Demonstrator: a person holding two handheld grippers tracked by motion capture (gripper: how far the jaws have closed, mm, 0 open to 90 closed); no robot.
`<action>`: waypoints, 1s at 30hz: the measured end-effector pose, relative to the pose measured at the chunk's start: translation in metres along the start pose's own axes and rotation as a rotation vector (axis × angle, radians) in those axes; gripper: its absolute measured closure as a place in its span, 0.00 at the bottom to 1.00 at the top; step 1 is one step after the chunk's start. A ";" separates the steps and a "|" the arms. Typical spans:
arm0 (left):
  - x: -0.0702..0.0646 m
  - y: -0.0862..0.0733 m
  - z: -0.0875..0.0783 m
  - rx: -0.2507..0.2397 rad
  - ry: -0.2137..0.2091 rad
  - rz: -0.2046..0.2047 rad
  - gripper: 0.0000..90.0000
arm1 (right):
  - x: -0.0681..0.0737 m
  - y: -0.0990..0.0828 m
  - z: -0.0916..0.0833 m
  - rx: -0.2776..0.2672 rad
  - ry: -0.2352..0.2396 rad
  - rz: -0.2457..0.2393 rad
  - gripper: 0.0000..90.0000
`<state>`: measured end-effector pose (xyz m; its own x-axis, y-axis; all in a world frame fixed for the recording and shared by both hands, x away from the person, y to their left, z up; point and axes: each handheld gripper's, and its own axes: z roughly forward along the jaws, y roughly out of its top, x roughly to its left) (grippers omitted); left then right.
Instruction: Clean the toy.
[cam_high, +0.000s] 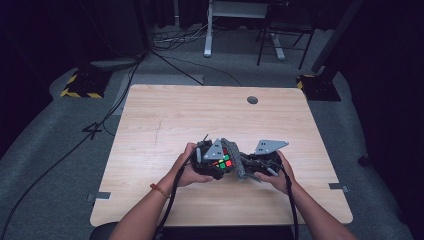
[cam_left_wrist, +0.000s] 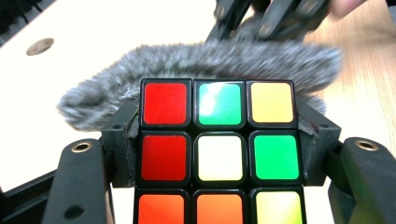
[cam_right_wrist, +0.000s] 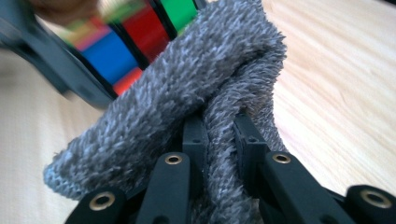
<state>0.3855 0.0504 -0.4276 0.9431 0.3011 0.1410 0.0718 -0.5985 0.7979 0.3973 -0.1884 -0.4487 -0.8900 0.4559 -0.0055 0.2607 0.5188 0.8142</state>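
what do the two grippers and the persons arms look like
Both grippers, the left gripper and the right gripper, are black, each topped by a grey three-cornered plate with a black cable trailing back. Brass-coloured rivets dot the black fingers. The forearms are unsleeved; a red-orange band circles the left wrist.

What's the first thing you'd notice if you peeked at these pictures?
A colourful puzzle cube with red, green, white and orange squares stands out, clamped between the jaws of the left gripper over the near middle of the pale wooden table. Pressed against it is a fuzzy grey cloth, pinched by the right gripper.
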 end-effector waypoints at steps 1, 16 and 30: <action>0.000 0.001 -0.003 -0.021 0.000 0.001 0.37 | -0.001 -0.001 0.001 0.011 -0.001 0.006 0.87; 0.004 -0.001 -0.012 -0.109 -0.035 -0.030 0.36 | 0.001 0.001 -0.005 -0.088 0.076 0.036 0.87; 0.003 -0.001 -0.004 -0.024 -0.006 -0.014 0.36 | 0.001 0.003 -0.014 -0.130 0.055 0.031 0.88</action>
<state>0.3871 0.0546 -0.4258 0.9439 0.3051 0.1264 0.0773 -0.5760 0.8138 0.3921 -0.1960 -0.4381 -0.9023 0.4282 0.0502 0.2415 0.4055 0.8816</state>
